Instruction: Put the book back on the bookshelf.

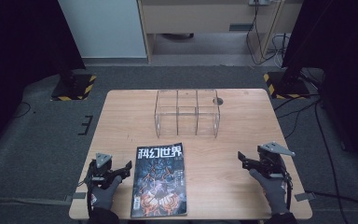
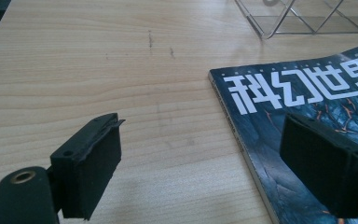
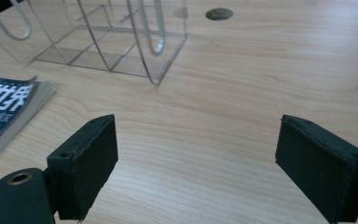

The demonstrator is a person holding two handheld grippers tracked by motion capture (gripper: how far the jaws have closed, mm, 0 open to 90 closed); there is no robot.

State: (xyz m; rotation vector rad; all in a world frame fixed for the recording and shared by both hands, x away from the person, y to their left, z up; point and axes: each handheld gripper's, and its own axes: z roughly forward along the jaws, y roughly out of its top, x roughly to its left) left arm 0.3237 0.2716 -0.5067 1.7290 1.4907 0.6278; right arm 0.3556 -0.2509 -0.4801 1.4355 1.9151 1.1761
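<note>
A magazine with a dark blue cover and white title characters lies flat near the table's front edge, left of centre. Behind it stands a clear acrylic rack with upright dividers. My left gripper rests just left of the magazine, open and holding nothing. In the left gripper view its right jaw hovers over the magazine cover's edge, the left jaw over bare wood. My right gripper sits open at the front right, empty, with the rack and the magazine corner ahead to its left.
The wooden table has a round cable hole beside the rack's right end. Black stands with yellow-striped bases flank the table on the floor. Cables trail on the floor at the right.
</note>
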